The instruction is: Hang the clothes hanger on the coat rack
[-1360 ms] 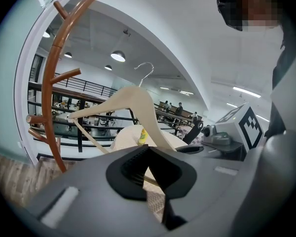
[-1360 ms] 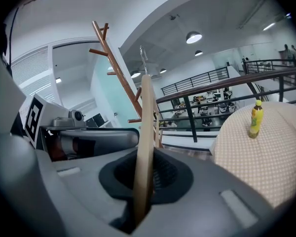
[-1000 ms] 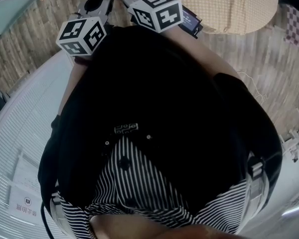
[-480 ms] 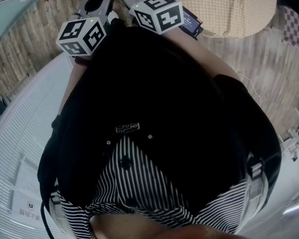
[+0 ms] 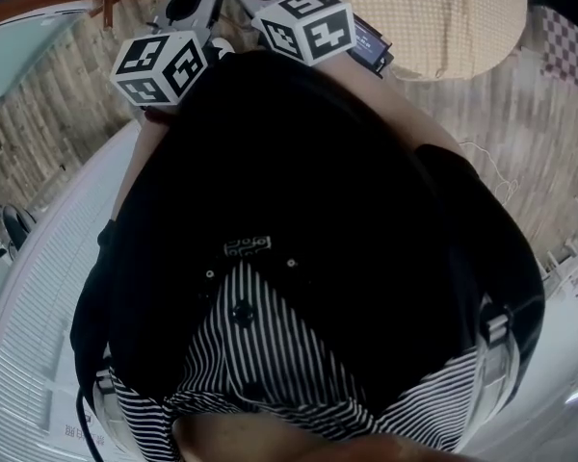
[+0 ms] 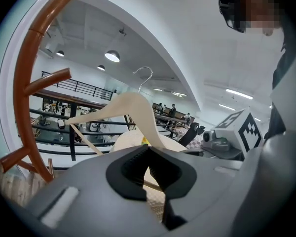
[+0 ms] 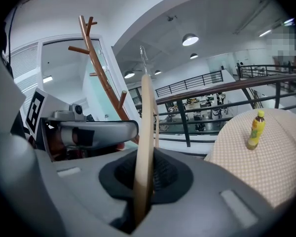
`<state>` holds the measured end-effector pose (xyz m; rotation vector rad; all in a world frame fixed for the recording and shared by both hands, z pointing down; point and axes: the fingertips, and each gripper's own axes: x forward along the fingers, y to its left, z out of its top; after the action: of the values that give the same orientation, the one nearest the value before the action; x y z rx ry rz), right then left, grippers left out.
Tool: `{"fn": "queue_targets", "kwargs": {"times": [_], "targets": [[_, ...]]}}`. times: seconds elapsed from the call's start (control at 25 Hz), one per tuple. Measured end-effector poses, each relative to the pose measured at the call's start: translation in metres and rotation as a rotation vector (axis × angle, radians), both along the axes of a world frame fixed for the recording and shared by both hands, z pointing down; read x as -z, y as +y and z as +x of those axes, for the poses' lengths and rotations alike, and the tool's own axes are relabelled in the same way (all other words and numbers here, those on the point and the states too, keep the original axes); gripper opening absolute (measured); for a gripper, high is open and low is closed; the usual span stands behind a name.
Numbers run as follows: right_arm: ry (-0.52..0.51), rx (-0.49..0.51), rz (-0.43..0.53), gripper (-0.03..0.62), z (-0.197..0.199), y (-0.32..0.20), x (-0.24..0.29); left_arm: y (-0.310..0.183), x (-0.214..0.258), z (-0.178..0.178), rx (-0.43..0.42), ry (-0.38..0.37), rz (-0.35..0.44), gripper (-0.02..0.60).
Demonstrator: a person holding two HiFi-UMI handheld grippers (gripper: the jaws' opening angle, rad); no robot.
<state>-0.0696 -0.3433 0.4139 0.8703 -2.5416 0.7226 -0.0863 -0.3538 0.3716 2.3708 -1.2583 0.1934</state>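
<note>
Left gripper view: the left gripper [image 6: 149, 168] is clamped on one arm of the wooden clothes hanger [image 6: 121, 107], its wire hook [image 6: 145, 77] upright at centre frame. The coat rack [image 6: 25, 78] rises along the left edge, with its pegs left of the hook. The right gripper [image 7: 144, 181] pinches the same hanger edge-on. The left hand is judged nearer the rack.

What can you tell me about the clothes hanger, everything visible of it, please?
The clothes hanger is pale, smooth wood, with a silver wire hook on top and a thin crossbar below. It is held upright in the air, hook uppermost. The left tool is shut on one sloping arm; the right tool grips it too, seeing it edge-on. The hook touches nothing; the brown coat rack stands close by.
</note>
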Motion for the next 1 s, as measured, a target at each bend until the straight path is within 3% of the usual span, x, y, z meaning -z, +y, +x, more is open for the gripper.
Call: {"fn": "queue_targets", "kwargs": {"times": [0.32, 0.6, 1.0], "targets": [[0.022, -0.034, 0.006, 0.025, -0.010, -0.029, -0.001, -0.030, 0.000, -0.010, -0.043, 0.009, 0.005, 0.005], [0.060, -0.088, -0.010, 0.025, -0.035, -0.043, -0.018, -0.045, 0.004, -0.055, -0.037, 0.072, 0.051, 0.005], [0.101, -0.134, 0.019, 0.025, -0.084, -0.063, -0.031, -0.059, -0.018, -0.093, -0.151, 0.035, 0.029, 0.005]]}}
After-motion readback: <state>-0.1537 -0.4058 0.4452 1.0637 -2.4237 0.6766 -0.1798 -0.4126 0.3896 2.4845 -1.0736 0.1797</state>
